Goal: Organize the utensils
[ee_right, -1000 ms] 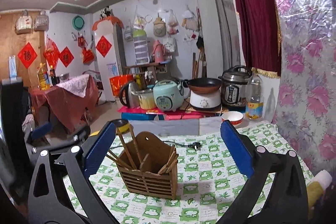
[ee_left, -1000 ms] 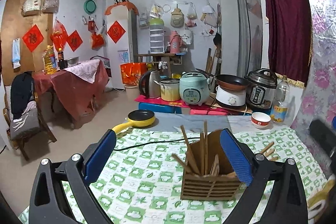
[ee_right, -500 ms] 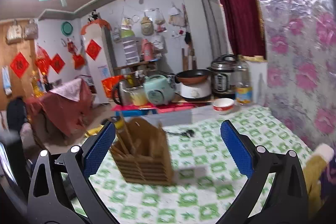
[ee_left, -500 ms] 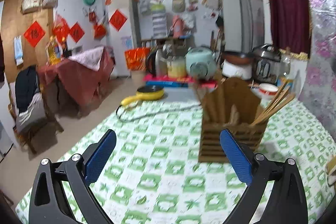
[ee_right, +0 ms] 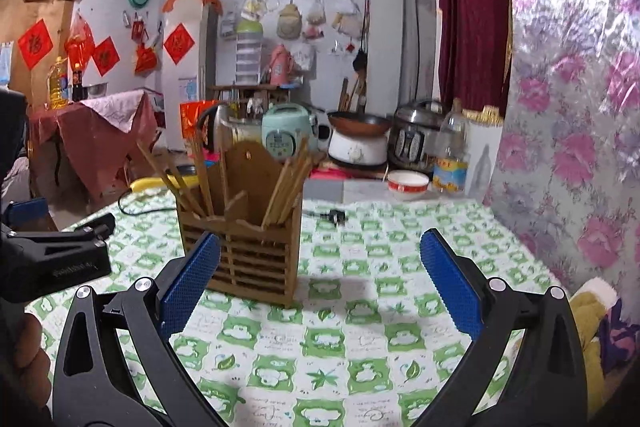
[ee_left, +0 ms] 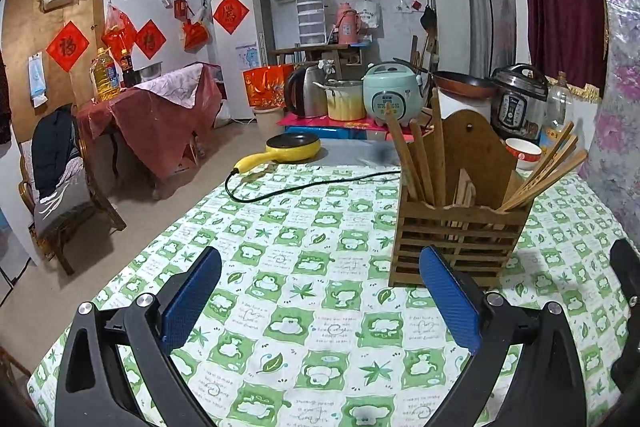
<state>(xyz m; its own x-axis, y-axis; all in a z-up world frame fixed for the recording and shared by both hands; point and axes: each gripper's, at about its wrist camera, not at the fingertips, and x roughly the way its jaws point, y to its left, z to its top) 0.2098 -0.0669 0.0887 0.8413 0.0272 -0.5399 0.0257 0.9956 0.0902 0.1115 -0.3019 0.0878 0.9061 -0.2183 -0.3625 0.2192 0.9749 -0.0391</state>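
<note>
From the left wrist, the left claw [ee_left: 320, 301] gapes wide and empty above the green-checked tablecloth [ee_left: 304, 251]. The wooden utensil holder [ee_left: 460, 227] stands upright just ahead of its right finger, chopsticks [ee_left: 420, 163] leaning out of both ends.

From the right wrist, the right claw [ee_right: 320, 279] is likewise spread wide, gripping nothing. The holder [ee_right: 248, 239] sits just beyond its left finger.

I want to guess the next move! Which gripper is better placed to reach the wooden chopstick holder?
Probably the right gripper: the wooden chopstick holder stands close by its inner finger. The left gripper is open too, with the holder off to its side.
</note>
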